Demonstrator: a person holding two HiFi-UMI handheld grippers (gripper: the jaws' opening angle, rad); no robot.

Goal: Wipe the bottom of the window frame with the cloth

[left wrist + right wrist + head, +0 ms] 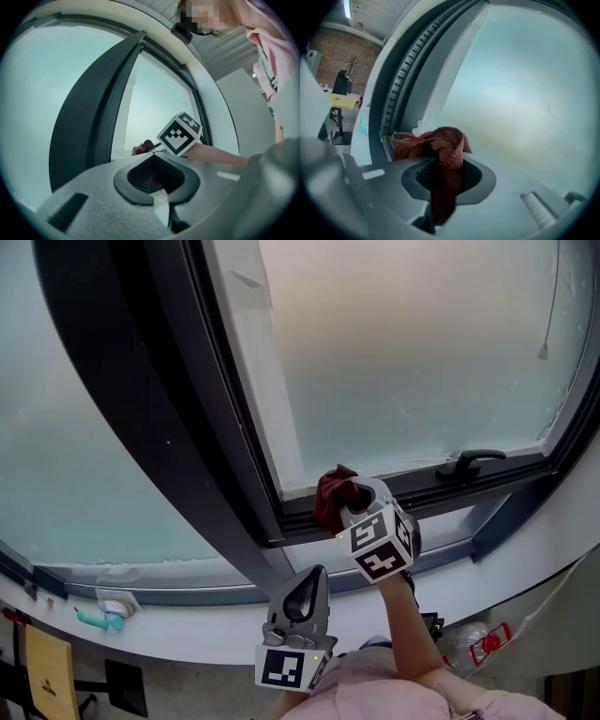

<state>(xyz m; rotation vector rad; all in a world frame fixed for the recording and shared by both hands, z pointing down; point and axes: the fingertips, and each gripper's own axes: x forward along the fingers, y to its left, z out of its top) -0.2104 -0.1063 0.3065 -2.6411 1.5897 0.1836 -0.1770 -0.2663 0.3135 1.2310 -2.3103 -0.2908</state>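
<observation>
**Cloth pinched at the bottom frame rail**

The dark red woven cloth [440, 140] is clamped between the fingers of the right gripper [443, 176]; a strip of it runs down between the two pads, and the rest bunches just beyond the fingertips. That bunch lies against the bottom rail of the dark grey window frame [441, 486], at the sash's lower corner. To the left of the fingers, in the right gripper view, the ribbed frame channel [393, 108] curves upward, with one fold of the cloth touching its foot. Ahead of and above the fingertips spreads the frosted glass pane [422, 352]. In the head view a black window handle [473, 462] sits on the rail, well off to the right of the gripper's marker cube [380, 545].

The left gripper [312, 579] hangs apart from the cloth, below the frame; its fingers are pressed together with nothing between them. Beyond its tips the left gripper view shows the marker cube and the cloth at the frame.
</observation>
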